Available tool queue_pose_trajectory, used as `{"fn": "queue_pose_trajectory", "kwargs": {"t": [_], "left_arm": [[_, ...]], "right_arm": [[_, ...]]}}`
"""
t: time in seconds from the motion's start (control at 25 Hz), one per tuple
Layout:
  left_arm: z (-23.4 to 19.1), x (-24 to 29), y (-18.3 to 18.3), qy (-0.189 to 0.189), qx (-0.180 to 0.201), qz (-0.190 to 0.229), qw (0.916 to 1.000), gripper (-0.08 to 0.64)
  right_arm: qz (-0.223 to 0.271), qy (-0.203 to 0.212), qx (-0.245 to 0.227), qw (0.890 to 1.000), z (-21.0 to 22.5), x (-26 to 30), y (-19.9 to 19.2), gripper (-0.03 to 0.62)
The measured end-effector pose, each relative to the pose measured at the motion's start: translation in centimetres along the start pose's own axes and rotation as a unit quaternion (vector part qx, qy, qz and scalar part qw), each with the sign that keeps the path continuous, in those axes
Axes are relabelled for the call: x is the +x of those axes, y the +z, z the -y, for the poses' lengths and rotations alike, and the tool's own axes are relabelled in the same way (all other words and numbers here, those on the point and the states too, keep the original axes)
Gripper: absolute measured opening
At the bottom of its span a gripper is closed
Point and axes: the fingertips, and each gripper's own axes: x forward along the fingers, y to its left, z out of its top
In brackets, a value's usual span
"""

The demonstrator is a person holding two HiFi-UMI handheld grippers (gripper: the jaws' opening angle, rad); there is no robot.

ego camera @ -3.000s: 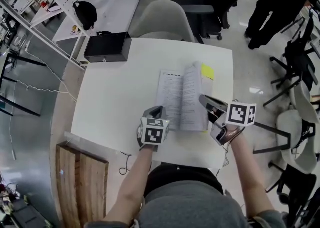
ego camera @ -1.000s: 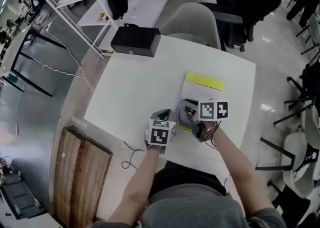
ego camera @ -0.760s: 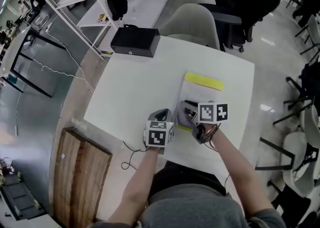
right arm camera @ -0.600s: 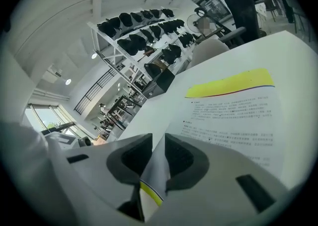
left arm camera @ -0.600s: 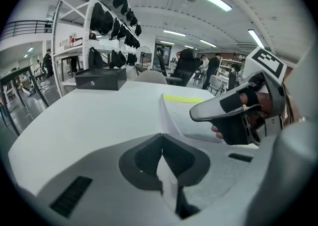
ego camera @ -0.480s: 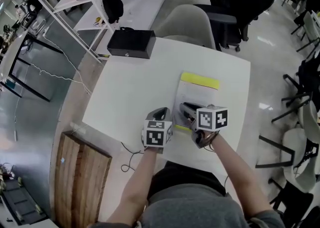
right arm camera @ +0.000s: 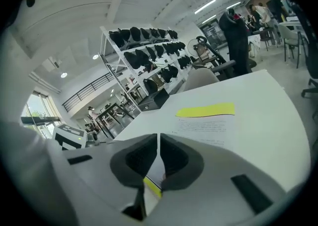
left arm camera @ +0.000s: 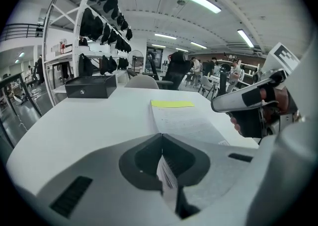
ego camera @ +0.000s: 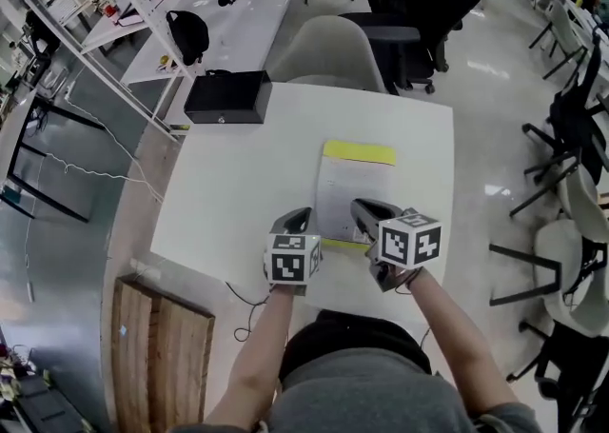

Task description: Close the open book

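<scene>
While I'm holding both tongs over the near side of the white table [ego camera: 219, 184], the book [ego camera: 354, 188] is lying closed and flat on it, its yellow strip [ego camera: 360, 151] at the far end. My left tongs [left arm camera: 159, 138] are sitting with the jaws pressed together just beside the book's near left corner. My right tongs [right arm camera: 158, 138] have just been closing, down to a thin slit now, over the book's near edge with nothing pinched between them.

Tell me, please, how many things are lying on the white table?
2. A closed book lies flat near the middle of the table, and a black box sits at its far left corner. The near edge is partly covered, so something small may be hidden.
</scene>
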Motion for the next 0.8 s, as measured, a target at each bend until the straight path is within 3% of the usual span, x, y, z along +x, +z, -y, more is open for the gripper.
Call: {"fn": "queue_pose_trajectory", "kwargs": {"t": [0.8], "left_arm": [[4.8,0.2,2.3,-0.058,0.050,0.025,0.9967,0.006]], "right_arm": [[0.100,-0.115,0.028,0.988,4.6,-10.2,0.2,0.005]]}}
